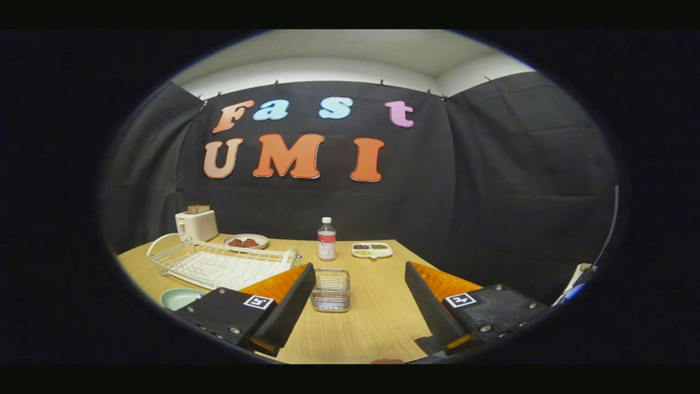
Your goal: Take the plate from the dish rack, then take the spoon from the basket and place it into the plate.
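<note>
My gripper (pixel 358 303) is open above the wooden table, its two fingers spread wide with nothing between them. A small wire basket (pixel 331 290) stands just ahead, close to the left finger; I cannot make out a spoon in it. A pale green plate (pixel 180 297) lies flat on the table to the left of the left finger, partly hidden by it. The white wire dish rack (pixel 221 264) sits beyond the plate, with no dish standing in it.
A white toaster (pixel 196 223) with bread stands at the far left. Near the back of the wooden table (pixel 377 317) are a plate of reddish food (pixel 246 241), a water bottle (pixel 326 239) and a divided white tray (pixel 372 250). The table's right edge runs diagonally beyond the right finger.
</note>
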`<state>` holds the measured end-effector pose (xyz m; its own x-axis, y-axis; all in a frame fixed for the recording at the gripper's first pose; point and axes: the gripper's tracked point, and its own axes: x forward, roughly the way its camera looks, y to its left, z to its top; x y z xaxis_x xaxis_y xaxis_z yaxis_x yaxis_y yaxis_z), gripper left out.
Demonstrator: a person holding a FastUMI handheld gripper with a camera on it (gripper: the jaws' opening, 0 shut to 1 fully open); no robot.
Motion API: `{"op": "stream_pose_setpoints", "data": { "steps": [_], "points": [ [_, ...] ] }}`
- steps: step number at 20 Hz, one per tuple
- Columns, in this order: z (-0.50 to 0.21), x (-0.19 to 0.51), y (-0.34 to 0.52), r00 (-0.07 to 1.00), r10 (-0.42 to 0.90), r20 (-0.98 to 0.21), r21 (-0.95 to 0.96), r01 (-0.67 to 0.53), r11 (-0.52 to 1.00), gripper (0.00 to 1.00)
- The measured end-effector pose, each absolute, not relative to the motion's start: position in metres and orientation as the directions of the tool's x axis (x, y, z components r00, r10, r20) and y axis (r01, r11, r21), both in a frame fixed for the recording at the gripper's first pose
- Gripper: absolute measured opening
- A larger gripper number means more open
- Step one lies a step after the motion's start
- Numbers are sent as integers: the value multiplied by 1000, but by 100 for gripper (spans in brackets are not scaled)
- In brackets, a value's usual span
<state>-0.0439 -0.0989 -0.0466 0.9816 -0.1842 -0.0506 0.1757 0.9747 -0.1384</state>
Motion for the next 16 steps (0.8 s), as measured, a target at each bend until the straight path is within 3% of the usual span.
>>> {"op": "stream_pose_setpoints", "data": {
  "steps": [16],
  "points": [
    [-58, -45, -90, 980, -193, -48, -126, 186, 974, 98]
  ]
}}
